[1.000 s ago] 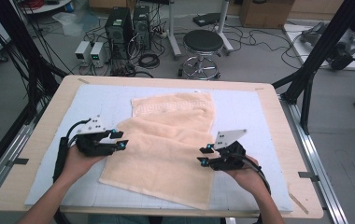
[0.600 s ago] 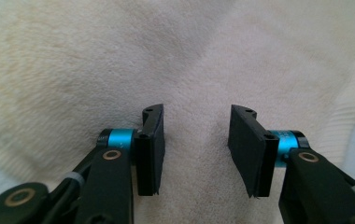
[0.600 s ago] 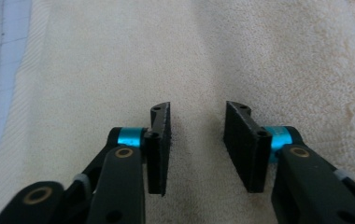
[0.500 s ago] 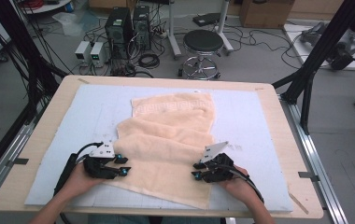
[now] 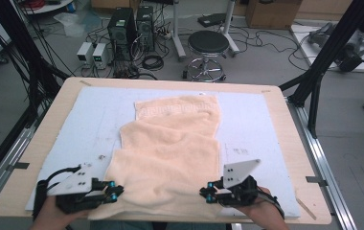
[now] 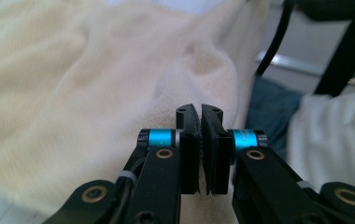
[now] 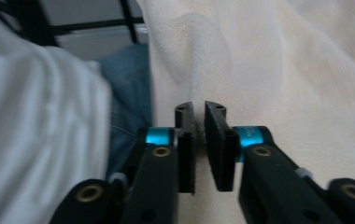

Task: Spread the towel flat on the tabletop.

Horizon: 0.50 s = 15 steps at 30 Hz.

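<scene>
Both claws have just been closing — left claw (image 5: pixel 114 192) and right claw (image 5: pixel 209 195) seem pinched on the towel's (image 5: pixel 170 158) near corners; lift evenly, keeping the edge taut over the bench (image 5: pixel 51 124).

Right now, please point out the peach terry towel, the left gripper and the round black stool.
peach terry towel (image 5: pixel 170 158): high view, middle of its near layer.
left gripper (image 5: pixel 114 192): high view, between its fingers at the towel's near left corner.
round black stool (image 5: pixel 209 42): high view, middle of its seat.
</scene>
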Tool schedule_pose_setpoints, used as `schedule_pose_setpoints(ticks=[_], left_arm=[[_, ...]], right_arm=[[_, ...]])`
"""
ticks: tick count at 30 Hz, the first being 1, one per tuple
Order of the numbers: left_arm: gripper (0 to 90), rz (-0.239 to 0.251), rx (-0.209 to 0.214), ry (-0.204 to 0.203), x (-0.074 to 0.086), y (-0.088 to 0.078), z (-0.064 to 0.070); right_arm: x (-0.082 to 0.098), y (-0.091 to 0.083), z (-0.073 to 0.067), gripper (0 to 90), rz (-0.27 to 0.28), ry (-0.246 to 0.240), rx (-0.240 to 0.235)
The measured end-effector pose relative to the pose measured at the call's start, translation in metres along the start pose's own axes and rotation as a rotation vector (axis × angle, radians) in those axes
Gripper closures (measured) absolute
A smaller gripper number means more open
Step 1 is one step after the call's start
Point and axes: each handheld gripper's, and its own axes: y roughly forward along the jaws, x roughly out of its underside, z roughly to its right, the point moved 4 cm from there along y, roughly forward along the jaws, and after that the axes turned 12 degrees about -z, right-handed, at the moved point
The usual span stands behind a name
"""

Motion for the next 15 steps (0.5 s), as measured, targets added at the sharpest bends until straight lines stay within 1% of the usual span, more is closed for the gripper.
schedule_pose_setpoints(ticks=[1, 2, 3, 4, 5, 6, 7, 8, 10, 11, 13, 14, 15], left_arm=[[80.8, 0.018, 0.013, 0.009, -0.004, -0.005, 0.006], [71.4, 0.030, 0.010, 0.006, -0.007, -0.008, 0.010], [64.5, 0.031, 0.011, 0.013, -0.009, -0.008, 0.011], [64.3, 0.022, 0.007, 0.026, -0.008, -0.006, 0.009], [63.8, 0.011, -0.005, 0.025, -0.006, -0.001, 0.005], [62.5, -0.001, -0.015, 0.020, -0.003, 0.006, -0.002], [61.3, -0.009, -0.027, 0.006, 0.001, 0.014, -0.009], [60.6, -0.032, -0.041, 0.006, 0.007, 0.023, -0.018], [59.6, -0.069, -0.059, -0.020, 0.019, 0.042, -0.037], [58.6, -0.085, -0.073, -0.040, 0.025, 0.050, -0.048], [56.1, -0.121, -0.084, -0.075, 0.035, 0.067, -0.068], [55.1, -0.142, -0.094, -0.088, 0.039, 0.073, -0.078], [53.7, -0.161, -0.097, -0.112, 0.041, 0.079, -0.086]], right_arm=[[-0.003, -0.006, -0.007, 72.6, 0.018, -0.011, -0.011], [-0.006, -0.010, -0.011, 71.6, 0.035, -0.014, -0.019], [-0.008, -0.013, -0.012, 69.9, 0.037, -0.024, -0.011], [-0.008, -0.014, -0.010, 68.5, 0.018, -0.023, 0.018], [-0.008, -0.012, -0.004, 67.0, 0.000, -0.020, 0.041], [-0.007, -0.009, 0.003, 66.0, -0.009, -0.010, 0.058], [-0.004, -0.004, 0.011, 64.8, -0.026, 0.004, 0.081], [-0.001, 0.002, 0.020, 63.5, -0.047, 0.002, 0.107], [0.006, 0.015, 0.038, 60.7, -0.083, 0.019, 0.125], [0.010, 0.023, 0.047, 60.1, -0.102, 0.037, 0.137], [0.018, 0.036, 0.064, 57.2, -0.130, 0.058, 0.140], [0.021, 0.043, 0.071, 56.1, -0.162, 0.064, 0.156], [0.024, 0.048, 0.077, 55.4, -0.194, 0.074, 0.168]])
